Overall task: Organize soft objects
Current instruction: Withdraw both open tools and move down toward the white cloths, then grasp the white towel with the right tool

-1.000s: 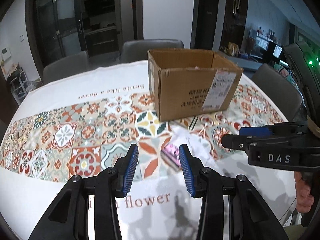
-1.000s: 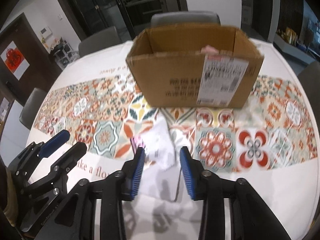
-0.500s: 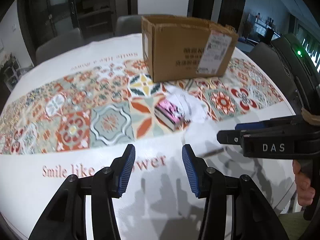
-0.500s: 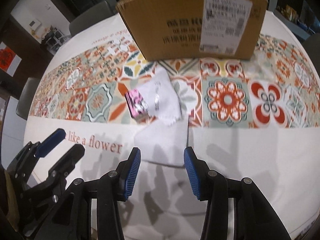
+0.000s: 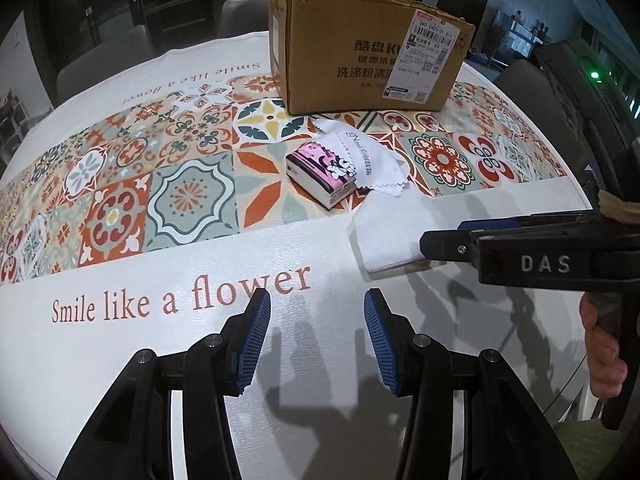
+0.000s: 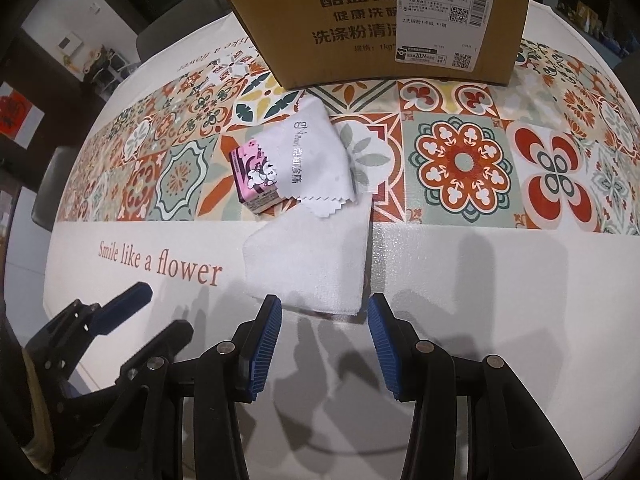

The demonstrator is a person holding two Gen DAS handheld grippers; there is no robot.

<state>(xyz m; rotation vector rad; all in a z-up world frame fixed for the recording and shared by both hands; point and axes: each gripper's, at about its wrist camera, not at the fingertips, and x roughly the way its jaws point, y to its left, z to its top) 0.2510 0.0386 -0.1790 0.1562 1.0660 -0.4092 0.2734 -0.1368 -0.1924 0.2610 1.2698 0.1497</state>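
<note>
A pink tissue pack (image 5: 320, 176) (image 6: 256, 180) lies on the patterned tablecloth. A thin white cleaning cloth with zigzag edges (image 5: 368, 156) (image 6: 308, 156) partly covers it. A folded white towel (image 5: 388, 232) (image 6: 312, 256) lies just in front of them. An open cardboard box (image 5: 368, 64) (image 6: 384, 20) stands behind. My left gripper (image 5: 316, 336) is open and empty over the bare white cloth. My right gripper (image 6: 324, 340) is open and empty just short of the towel's near edge; it also shows in the left wrist view (image 5: 448, 240).
The round table (image 5: 120, 360) has a white cloth with the words "Smile like a flower". Grey chairs (image 5: 100, 60) stand around the far side. The left gripper shows at the lower left of the right wrist view (image 6: 132, 320).
Both grippers have drawn back toward the table's near edge and lowered. The soft objects now lie farther ahead of the fingers. Both stay open.
</note>
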